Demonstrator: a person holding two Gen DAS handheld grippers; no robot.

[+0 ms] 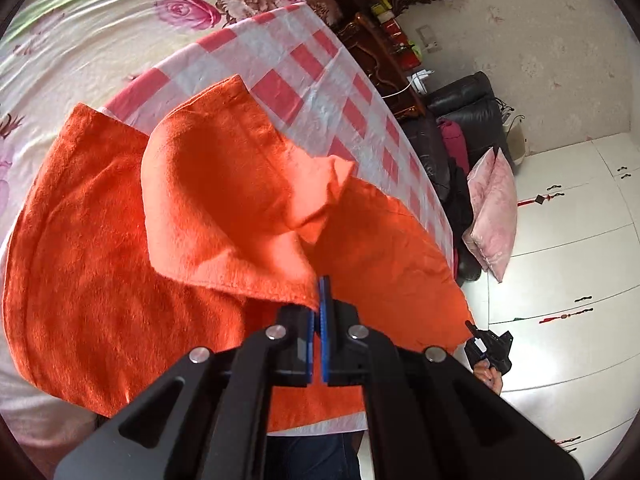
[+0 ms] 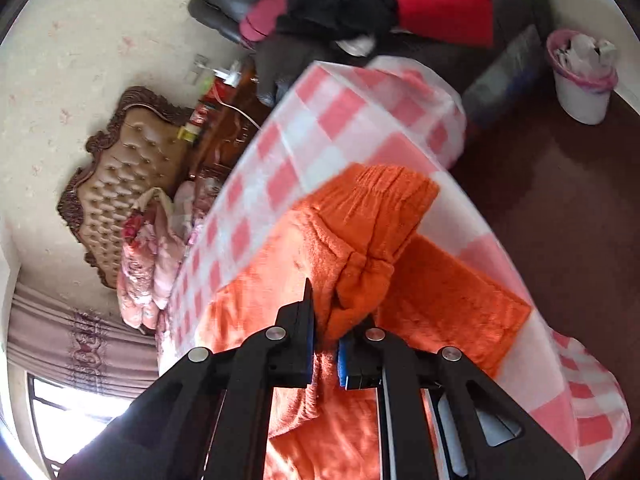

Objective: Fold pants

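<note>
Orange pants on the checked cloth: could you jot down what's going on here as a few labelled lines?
garment: orange pants, fleecy, partly folded
surface: pink-and-white checked cloth on a bed
left claw: shut on a lifted edge of the pants
right claw: gripping bunched fabric near the waistband
background: black sofa, white bin

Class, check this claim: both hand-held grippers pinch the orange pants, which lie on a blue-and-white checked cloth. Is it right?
Not quite. The checked cloth is pink and white, as the left wrist view shows. The rest holds: left hand-held gripper and right hand-held gripper both pinch the orange pants.
</note>
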